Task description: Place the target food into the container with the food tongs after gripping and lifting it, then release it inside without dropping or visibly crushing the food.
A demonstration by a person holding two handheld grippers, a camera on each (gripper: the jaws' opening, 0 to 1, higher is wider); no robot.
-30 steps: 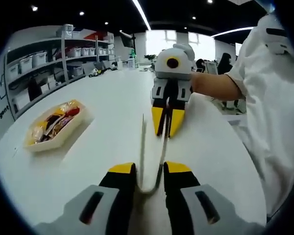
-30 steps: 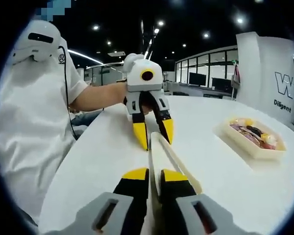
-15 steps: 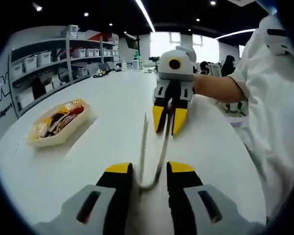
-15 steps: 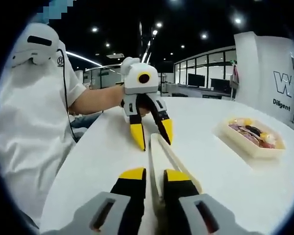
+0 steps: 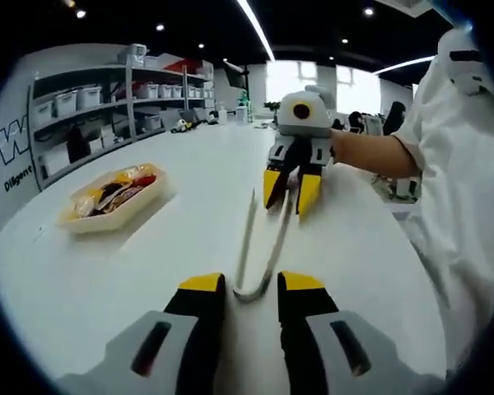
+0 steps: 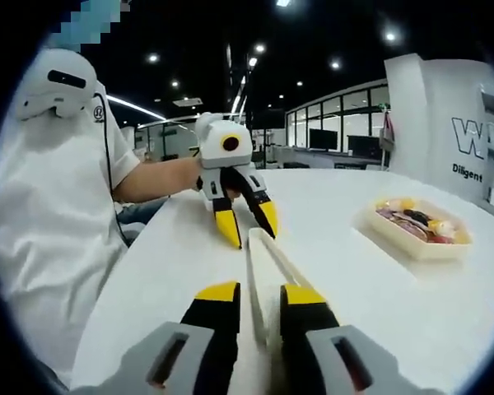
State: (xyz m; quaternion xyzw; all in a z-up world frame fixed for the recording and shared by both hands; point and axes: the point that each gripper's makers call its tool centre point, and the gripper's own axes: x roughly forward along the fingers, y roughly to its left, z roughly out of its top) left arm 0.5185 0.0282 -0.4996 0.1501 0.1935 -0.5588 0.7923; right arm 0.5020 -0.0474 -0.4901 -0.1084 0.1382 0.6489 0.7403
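2 tong (image 5: 259,247) arms lengthwise between both tools, tips toward right tool (image 5: 286,191).

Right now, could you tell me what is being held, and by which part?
It cannot be told. The metal food tongs lie between both: the left gripper stands open around the bend, the right gripper flanks the arms.
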